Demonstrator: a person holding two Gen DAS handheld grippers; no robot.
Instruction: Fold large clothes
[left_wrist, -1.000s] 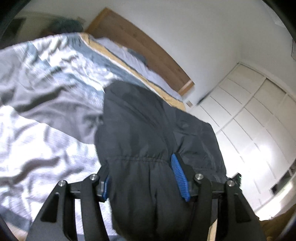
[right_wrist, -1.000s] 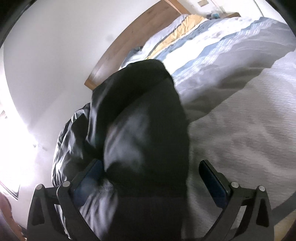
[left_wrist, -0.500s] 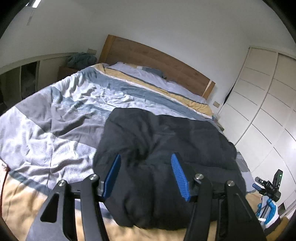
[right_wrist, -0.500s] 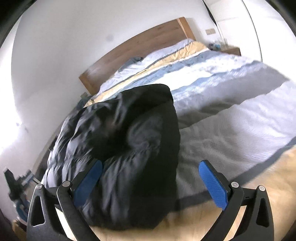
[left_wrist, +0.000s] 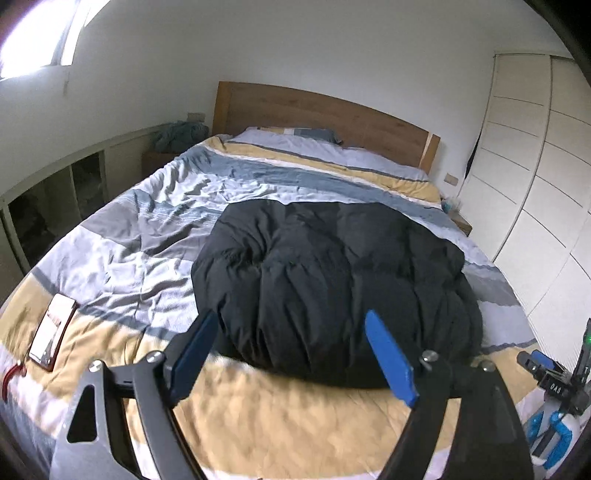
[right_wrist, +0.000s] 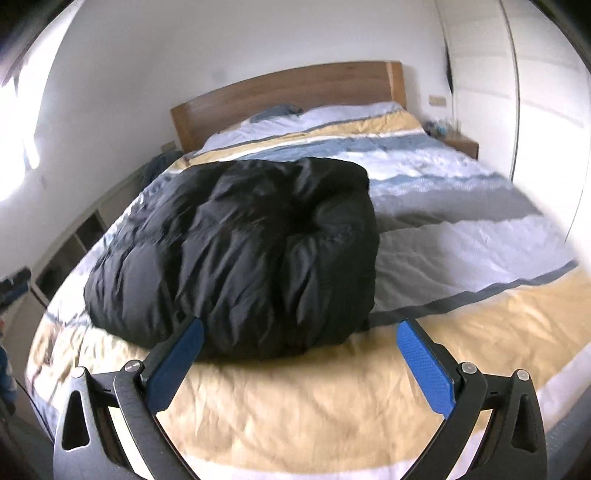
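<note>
Left gripper (left_wrist: 295, 354) opening, nothing between jaws; right gripper (right_wrist: 301, 363) wide, empty. Both released since earlier. Black jacket (left_wrist: 332, 280) folded, long axis left-right across bed (left_wrist: 280, 417).

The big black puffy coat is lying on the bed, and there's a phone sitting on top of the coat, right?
Not quite. The black coat does lie on the bed, but the phone is not on top of it. It rests on the bedcover, off to the coat's side, near the bed's edge. The left wrist view shows this.
</note>
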